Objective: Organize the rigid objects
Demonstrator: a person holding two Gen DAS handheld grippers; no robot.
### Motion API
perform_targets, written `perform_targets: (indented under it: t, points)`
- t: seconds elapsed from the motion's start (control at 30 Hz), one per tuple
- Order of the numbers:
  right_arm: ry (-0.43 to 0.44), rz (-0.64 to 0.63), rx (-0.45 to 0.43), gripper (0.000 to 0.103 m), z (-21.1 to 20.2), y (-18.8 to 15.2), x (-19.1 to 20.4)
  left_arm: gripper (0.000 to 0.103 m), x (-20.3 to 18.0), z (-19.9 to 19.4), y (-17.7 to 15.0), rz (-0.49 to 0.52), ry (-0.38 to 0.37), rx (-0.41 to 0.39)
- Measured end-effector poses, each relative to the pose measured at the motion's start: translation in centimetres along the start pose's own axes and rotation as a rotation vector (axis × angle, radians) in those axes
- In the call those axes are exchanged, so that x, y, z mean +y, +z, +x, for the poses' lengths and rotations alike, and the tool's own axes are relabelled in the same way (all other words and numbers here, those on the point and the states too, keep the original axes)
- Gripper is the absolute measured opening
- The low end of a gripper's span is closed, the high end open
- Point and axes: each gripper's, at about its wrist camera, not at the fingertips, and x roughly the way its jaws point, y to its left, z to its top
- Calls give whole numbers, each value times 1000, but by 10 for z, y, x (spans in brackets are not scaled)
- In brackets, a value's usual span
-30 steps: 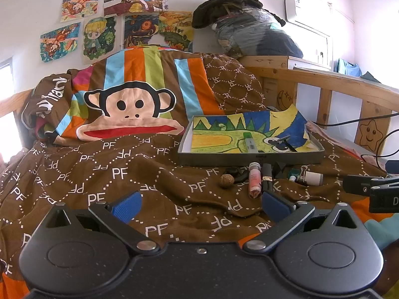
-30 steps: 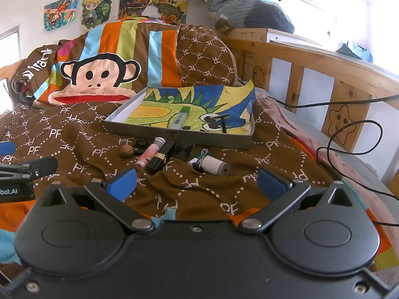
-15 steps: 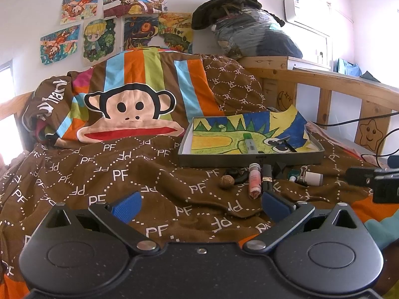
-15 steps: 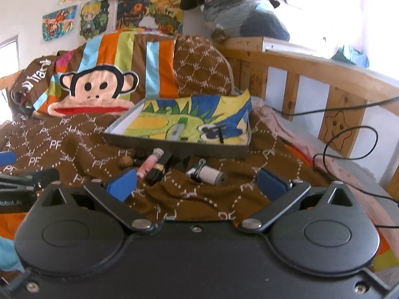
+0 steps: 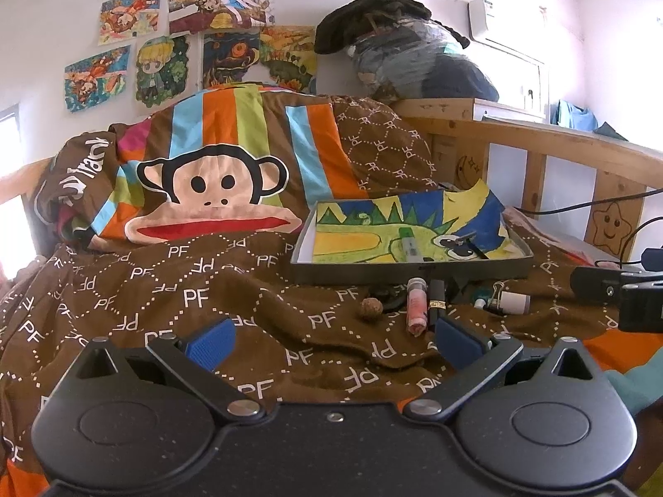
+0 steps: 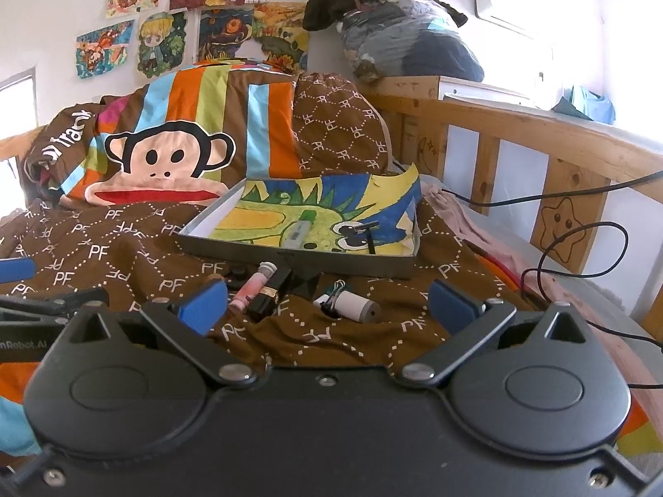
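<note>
A grey tray (image 5: 410, 270) (image 6: 298, 257) lined with a colourful drawing lies on the brown bedspread. It holds a green-tipped thermometer (image 6: 299, 228) and a black key-like tool (image 6: 364, 230). In front of it lie a walnut (image 5: 371, 308), a pink tube (image 5: 415, 305) (image 6: 252, 285), a black lipstick (image 6: 271, 290), a binder clip (image 6: 333, 292) and a white cylinder (image 6: 357, 305) (image 5: 513, 302). My left gripper (image 5: 333, 339) is open and empty, short of the walnut. My right gripper (image 6: 327, 304) is open and empty, just before the white cylinder.
A monkey-print pillow (image 5: 207, 182) leans at the back left. A wooden bed rail (image 6: 538, 153) runs along the right with black cables (image 6: 580, 240) over it. A bundle of bags (image 5: 414, 54) sits on the headboard.
My right gripper has moved forward towards the items in front of the tray. My left gripper has held nearly still.
</note>
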Motion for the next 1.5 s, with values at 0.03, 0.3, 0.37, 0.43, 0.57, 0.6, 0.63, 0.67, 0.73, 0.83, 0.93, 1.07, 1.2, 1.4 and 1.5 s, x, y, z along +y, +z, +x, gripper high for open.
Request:
perform_targets:
  t: [0.03,0.3,0.37,0.43,0.57,0.6,0.63,0.67,0.73,0.83,0.93,1.07,1.2,1.4,1.5]
  points:
    - [1,2,-1,103,-1,0,0,102,-1,0,0,2,0,-1]
    - [1,-1,5,103,-2,0,2,102,-2,0,2,0,6,1]
    - [4,-4,11,103,0,1,2,102,-2,-1,3,-3,7,2]
    - [10,-13,19,103,2,2,3,102,-2,1,3,-4,7,5]
    - [43,-61,35,103,11,7,7,102,-2,4,2,-6,8,15]
    - [50,-82,27,103,13,8,9,102,-1,5,1,-6,7,19]
    - [54,-104,18,103,15,10,10,102,-1,6,1,-6,7,23]
    - [60,-125,10,103,17,12,11,102,0,8,0,-7,9,28]
    - [73,-146,4,103,23,15,9,102,1,11,-1,-11,10,39]
    - [94,-112,29,103,37,22,-2,102,2,17,2,-15,0,41]
    - [86,-71,49,103,52,28,-16,102,1,25,7,-5,-35,38]
    - [101,-61,106,103,79,31,-36,102,-2,42,15,17,-89,46]
    - [138,-118,220,103,108,24,-44,102,-4,65,27,2,-146,56]
    - [176,-229,266,103,120,19,-44,102,-18,108,51,15,-272,55]
    - [194,-209,291,103,129,20,-49,102,-31,133,58,55,-346,66]
